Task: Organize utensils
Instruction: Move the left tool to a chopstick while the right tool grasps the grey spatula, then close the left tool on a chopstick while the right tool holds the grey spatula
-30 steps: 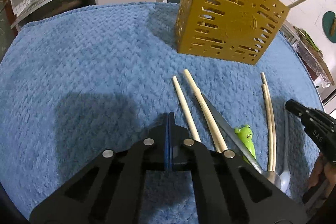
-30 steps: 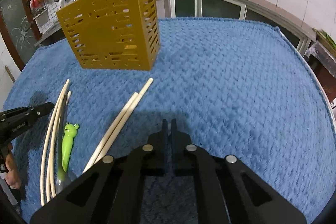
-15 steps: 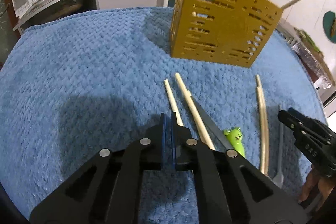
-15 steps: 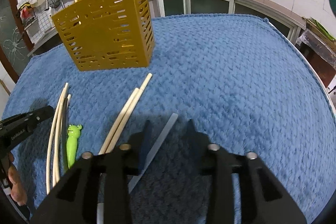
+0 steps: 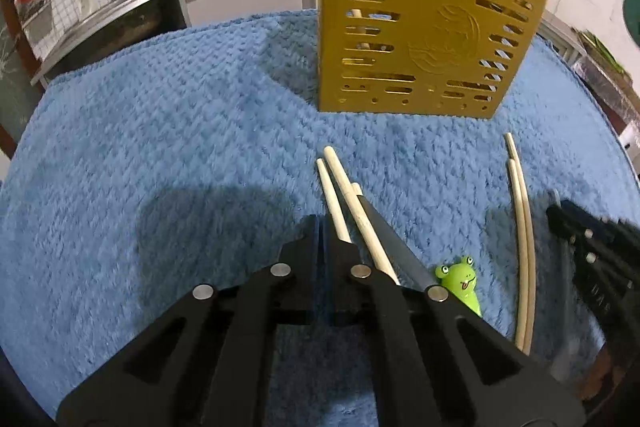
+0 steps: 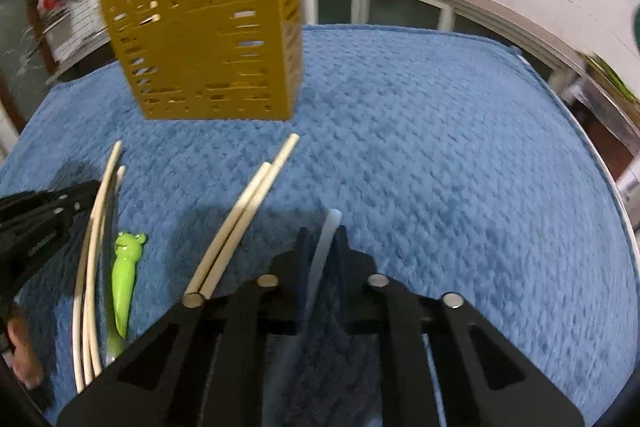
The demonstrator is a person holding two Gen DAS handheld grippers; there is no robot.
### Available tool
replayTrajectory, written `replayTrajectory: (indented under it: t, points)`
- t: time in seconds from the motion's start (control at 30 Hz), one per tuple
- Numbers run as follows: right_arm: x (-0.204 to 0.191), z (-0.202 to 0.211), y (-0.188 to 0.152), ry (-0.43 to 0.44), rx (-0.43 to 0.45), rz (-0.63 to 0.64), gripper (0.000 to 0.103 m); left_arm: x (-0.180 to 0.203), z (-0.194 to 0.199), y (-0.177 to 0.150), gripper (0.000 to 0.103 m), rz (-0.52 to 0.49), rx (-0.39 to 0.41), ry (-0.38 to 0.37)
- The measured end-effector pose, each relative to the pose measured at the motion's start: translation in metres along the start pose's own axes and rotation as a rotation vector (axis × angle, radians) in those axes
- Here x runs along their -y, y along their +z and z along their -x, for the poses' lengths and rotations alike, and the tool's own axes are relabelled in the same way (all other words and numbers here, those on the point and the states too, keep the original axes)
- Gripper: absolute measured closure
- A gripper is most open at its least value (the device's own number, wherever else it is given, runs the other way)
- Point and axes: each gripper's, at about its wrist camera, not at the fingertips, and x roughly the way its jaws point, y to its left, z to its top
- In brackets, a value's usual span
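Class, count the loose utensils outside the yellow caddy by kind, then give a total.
chopsticks: 4
knife: 1
frog-handled utensil: 1
grey-handled utensil, mostly hidden: 1
Total: 7

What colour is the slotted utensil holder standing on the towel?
The utensil holder is golden yellow; it shows best in the left wrist view.
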Motion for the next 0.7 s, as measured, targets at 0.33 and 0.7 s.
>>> replayTrajectory:
  t: [0.33, 0.7]
  points:
    - [0.005, -0.004, 0.009, 0.062, -0.055, 0.05, 0.095, -0.009, 0.001, 0.003, 0.103, -0.011, -0.037, -0.034]
    - [0.006, -0.005, 0.012, 0.057, -0.066, 0.033, 0.096, 0.001, -0.007, 0.016, 0.103, 0.003, -0.057, -0.009]
